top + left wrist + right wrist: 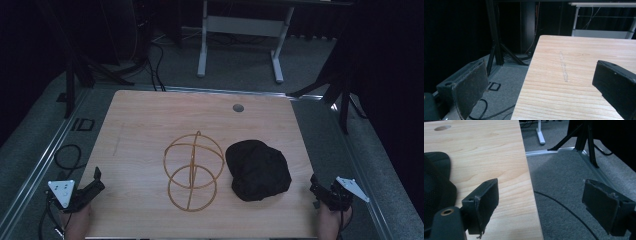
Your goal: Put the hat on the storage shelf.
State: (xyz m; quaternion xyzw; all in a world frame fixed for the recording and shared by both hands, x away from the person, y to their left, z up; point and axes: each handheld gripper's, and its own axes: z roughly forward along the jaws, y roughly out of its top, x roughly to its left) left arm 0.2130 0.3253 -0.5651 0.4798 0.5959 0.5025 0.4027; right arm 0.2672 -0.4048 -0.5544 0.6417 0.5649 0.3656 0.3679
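On the wooden table point(145, 125), a gold wire sphere frame point(193, 170) stands near the middle with a crumpled black cloth point(257, 170) just beside it on the right. At the near left corner the left gripper point(95, 181) rests with jaws spread and empty, well apart from the frame. At the near right edge the right gripper point(316, 186) likewise gapes wide, grasping nothing, near the cloth.

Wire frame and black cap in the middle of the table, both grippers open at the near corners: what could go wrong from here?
1. The wire frame is thin rings on a narrow footing; a nudge from the left gripper could tip or roll it.
2. The cap lies very close beside the frame, so dragging it may snag a ring.
3. The right gripper straddles the table edge; a low approach could strike it.
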